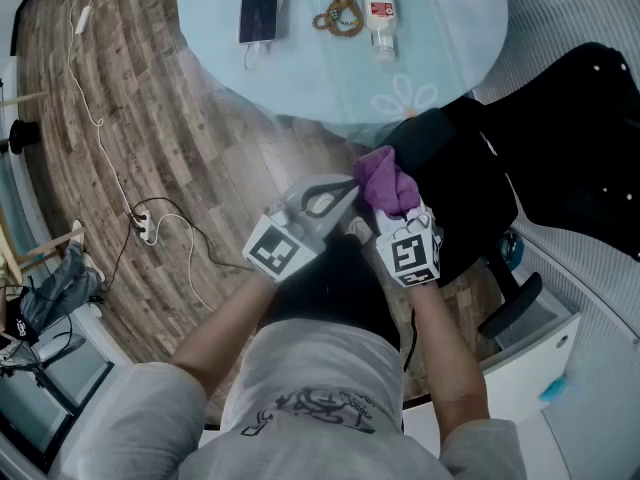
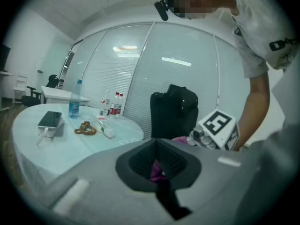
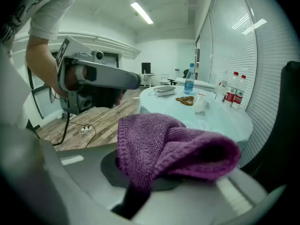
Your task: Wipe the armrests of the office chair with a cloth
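My right gripper [image 1: 395, 211] is shut on a bunched purple cloth [image 1: 385, 181], which fills the right gripper view [image 3: 173, 149]. My left gripper [image 1: 348, 188] has its jaws together, the tips just left of the cloth; a sliver of purple shows through the gap in its own view [image 2: 157, 170]. I see nothing pinched in it. The black office chair [image 1: 570, 138] stands to the right, with a black armrest pad [image 1: 425, 136] just beyond the cloth. The chair back [image 2: 173, 109] also shows in the left gripper view.
A round glass table [image 1: 450, 48] lies ahead with a phone [image 1: 259, 9], a bead string [image 1: 340, 13] and a small bottle [image 1: 378, 3]. A power strip with cables [image 1: 145, 226] lies on the wood floor at the left. A white cabinet [image 1: 530, 358] stands at the right.
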`<state>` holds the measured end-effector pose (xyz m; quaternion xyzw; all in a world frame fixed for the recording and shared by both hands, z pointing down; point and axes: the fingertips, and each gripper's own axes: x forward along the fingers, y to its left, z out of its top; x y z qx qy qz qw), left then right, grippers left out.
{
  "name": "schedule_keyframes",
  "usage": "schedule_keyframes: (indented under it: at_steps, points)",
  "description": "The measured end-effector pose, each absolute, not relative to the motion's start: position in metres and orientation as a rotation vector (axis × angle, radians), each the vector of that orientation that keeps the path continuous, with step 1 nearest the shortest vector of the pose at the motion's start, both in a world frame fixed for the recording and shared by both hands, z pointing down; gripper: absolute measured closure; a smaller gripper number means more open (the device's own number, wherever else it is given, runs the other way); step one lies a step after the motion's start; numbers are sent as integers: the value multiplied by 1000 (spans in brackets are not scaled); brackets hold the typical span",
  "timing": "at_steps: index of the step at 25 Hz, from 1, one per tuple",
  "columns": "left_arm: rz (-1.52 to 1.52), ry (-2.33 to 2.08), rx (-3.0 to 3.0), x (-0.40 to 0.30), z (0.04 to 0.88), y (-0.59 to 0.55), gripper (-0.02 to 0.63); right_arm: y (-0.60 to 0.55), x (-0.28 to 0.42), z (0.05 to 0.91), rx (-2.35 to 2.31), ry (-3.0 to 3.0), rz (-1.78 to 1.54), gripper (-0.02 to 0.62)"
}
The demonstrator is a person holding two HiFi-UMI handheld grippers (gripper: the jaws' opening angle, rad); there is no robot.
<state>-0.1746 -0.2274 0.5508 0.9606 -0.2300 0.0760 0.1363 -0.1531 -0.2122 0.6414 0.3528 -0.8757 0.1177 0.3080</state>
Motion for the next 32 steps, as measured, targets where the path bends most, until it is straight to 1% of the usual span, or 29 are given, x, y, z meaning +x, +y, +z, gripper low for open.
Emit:
schedule_keyframes:
  at_steps: [5,13,18,32]
  points:
    - [224,-669,2780,-177,551,-227,604,-193,-173,638,914,-2339,304,568]
    - [235,-670,2781,-178,553,-226,604,-201,-165,641,857,-2323,212,568]
    - [240,-670,2782,-180,553,-224,604,-222,-136,645,913,-2291,213,566]
    - [244,-675,2755,-185,557,-216,604,-308,-28,656,1058,-2179,247,566]
